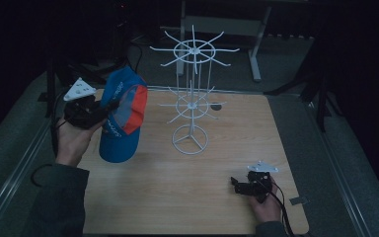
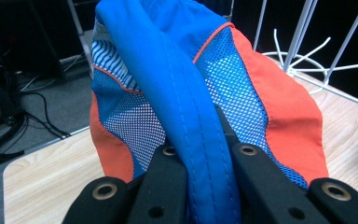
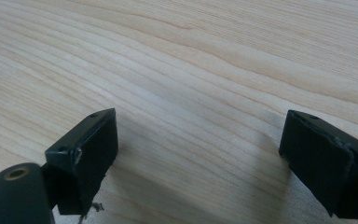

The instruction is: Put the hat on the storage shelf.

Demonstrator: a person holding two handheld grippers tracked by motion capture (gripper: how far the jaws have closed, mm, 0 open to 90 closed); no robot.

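Note:
A blue cap point(image 1: 121, 116) with orange and mesh panels hangs over the left part of the wooden table point(image 1: 187, 197). My left gripper point(image 1: 109, 106) is shut on the cap, and its black jaws pinch a blue band of the cap point(image 2: 200, 154) between them. A white wire hook stand point(image 1: 192, 89) with two rings of arms rises at the table's middle, just right of the cap. My right gripper point(image 1: 237, 186) rests low on the table at the front right. It stands open with only bare wood between its fingers point(image 3: 86, 154).
A grey metal frame borders the table on both sides. Dark cables point(image 2: 42, 116) lie on the floor to the left. A desk frame point(image 1: 227, 24) stands behind the table. Bare wood stretches between the stand's base point(image 1: 190, 139) and the right gripper.

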